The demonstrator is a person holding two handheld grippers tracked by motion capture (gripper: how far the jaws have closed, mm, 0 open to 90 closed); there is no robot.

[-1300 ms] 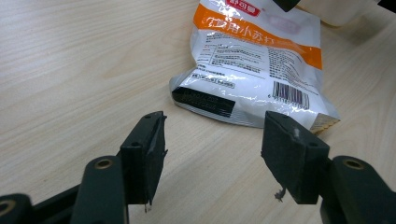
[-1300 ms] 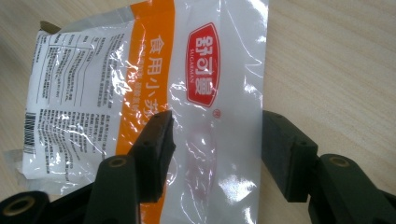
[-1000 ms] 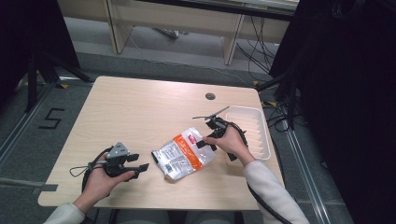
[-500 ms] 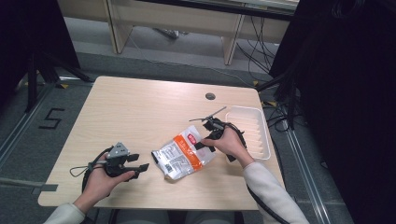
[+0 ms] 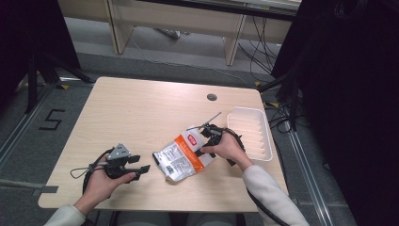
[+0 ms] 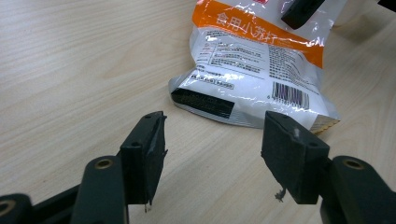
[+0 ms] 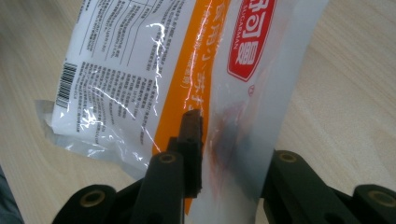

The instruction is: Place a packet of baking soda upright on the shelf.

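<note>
pouch [image 5: 182, 158]: white/orange foil pack, near the front middle of the surface [image 5: 141, 113], between both grippers.
pouch axis: in the high view the long axis runs diagonally; red-logo end toward the tray [image 5: 249, 133], dark printed end toward the left gripper.
right gripper [image 5: 207, 141]: jaws have just been closing, now clamped on the pouch's logo-end edge.
right gripper view: one jaw lies on the orange stripe, the other shows through the clear film behind it; that end looks raised off the wood.
left gripper [image 5: 141, 170]: jaws wide apart, holding nothing, just short of the pouch.
left gripper view: barcode and crimped bottom seam face the camera; pouch bottom rests on the surface.
</note>
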